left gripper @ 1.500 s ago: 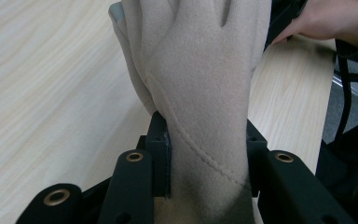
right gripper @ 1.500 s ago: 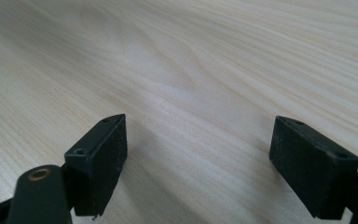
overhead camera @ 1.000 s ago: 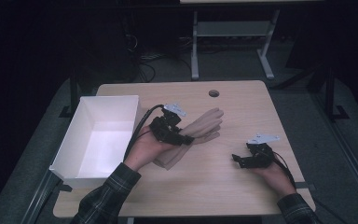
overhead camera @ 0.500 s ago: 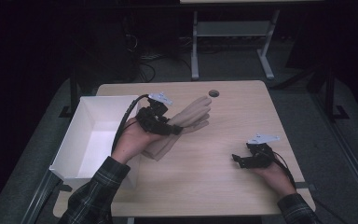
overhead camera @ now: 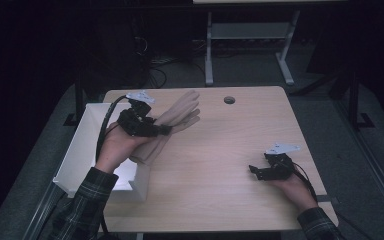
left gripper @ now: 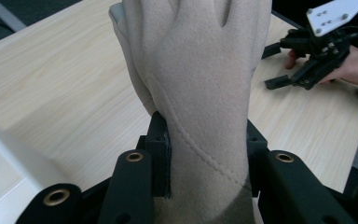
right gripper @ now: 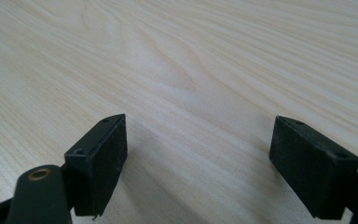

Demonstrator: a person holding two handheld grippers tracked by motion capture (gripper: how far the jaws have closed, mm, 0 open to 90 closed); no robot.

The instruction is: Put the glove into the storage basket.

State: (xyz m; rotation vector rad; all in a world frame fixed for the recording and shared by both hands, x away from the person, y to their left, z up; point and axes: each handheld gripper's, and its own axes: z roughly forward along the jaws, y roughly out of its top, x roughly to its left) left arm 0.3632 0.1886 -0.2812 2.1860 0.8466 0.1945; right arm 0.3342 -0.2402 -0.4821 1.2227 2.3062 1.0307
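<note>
High view: glove (overhead camera: 177,117) in left gripper (overhead camera: 147,127), beside white bin's rim (overhead camera: 80,145).

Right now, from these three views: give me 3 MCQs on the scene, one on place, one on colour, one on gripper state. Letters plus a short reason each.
1. Where is the white bin?
A. table's left edge
B. table's right edge
C. table centre

2. What colour is the glove?
A. black
B. beige
C. red

3. What state is the right gripper in?
A. shut on the glove
B. open, holding nothing
C. shut on the bin

Key: 1 A, the high view shows it beside the left gripper. 2 B, the left gripper view shows beige fabric. 3 B, its jaws stand apart over bare table.
</note>
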